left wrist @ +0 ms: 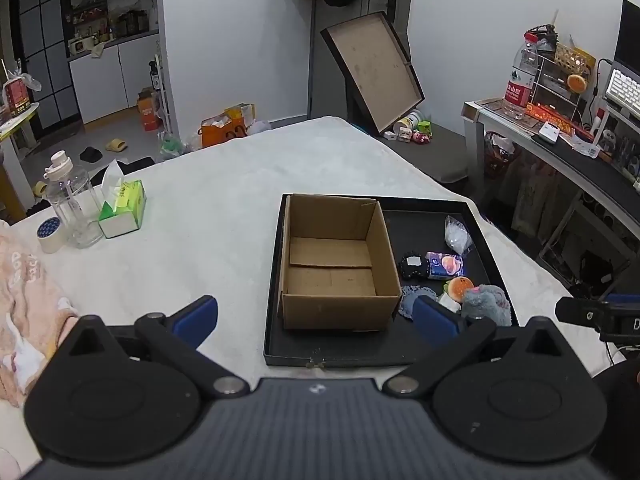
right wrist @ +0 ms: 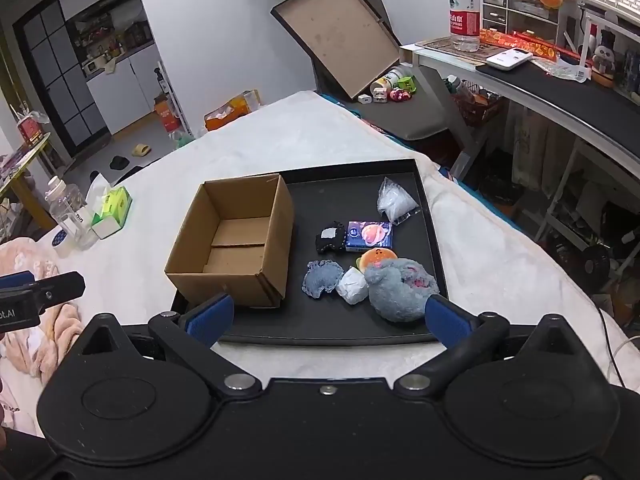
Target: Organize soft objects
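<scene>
Soft toys (right wrist: 402,290) cluster at the lower right of your black tray (right wrist: 430,216), beside the empty cardboard box (right wrist: 236,248) — your right gripper (right wrist: 326,316) is nearer; both it and the left gripper (left wrist: 316,314) gape wide, holding nothing.

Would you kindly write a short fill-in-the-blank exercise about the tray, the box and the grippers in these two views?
1. The cardboard box stands in the black tray and is ____ inside.
2. The grey plush toy lies in the tray, ____ the box.
3. The left gripper and right gripper both have their jaws ____.

Missing words: empty; outside; open
</scene>
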A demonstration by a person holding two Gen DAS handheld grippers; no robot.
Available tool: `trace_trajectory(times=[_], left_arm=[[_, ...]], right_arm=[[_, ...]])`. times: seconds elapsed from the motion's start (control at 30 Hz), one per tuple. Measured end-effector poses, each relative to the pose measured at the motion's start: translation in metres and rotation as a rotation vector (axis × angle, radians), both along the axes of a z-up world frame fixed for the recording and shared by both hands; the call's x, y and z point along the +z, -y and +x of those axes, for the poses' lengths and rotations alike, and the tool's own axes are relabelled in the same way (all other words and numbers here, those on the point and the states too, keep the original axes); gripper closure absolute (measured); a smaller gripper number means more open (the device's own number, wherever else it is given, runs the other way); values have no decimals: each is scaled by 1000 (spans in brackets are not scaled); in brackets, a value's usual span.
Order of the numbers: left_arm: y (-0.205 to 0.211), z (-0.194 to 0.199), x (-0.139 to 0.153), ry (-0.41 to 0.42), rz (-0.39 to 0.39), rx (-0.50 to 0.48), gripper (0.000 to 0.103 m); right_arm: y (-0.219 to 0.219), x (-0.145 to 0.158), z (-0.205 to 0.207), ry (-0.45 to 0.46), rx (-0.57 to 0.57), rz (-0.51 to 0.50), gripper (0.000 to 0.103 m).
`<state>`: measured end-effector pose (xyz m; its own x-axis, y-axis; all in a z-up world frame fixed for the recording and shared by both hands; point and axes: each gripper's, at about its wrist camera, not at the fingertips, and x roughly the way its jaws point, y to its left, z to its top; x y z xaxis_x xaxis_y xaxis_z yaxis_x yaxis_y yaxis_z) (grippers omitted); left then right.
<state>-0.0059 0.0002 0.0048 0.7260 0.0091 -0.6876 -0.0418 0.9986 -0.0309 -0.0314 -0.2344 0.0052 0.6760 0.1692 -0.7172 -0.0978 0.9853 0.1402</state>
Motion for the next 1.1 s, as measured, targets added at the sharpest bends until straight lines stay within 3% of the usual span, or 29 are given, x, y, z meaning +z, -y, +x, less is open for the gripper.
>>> trace_trajectory(times=[1.1], left_arm=[[4, -11, 16, 26, 8, -3, 0]], right_arm=[[12, 7, -8, 12, -21, -7, 0]])
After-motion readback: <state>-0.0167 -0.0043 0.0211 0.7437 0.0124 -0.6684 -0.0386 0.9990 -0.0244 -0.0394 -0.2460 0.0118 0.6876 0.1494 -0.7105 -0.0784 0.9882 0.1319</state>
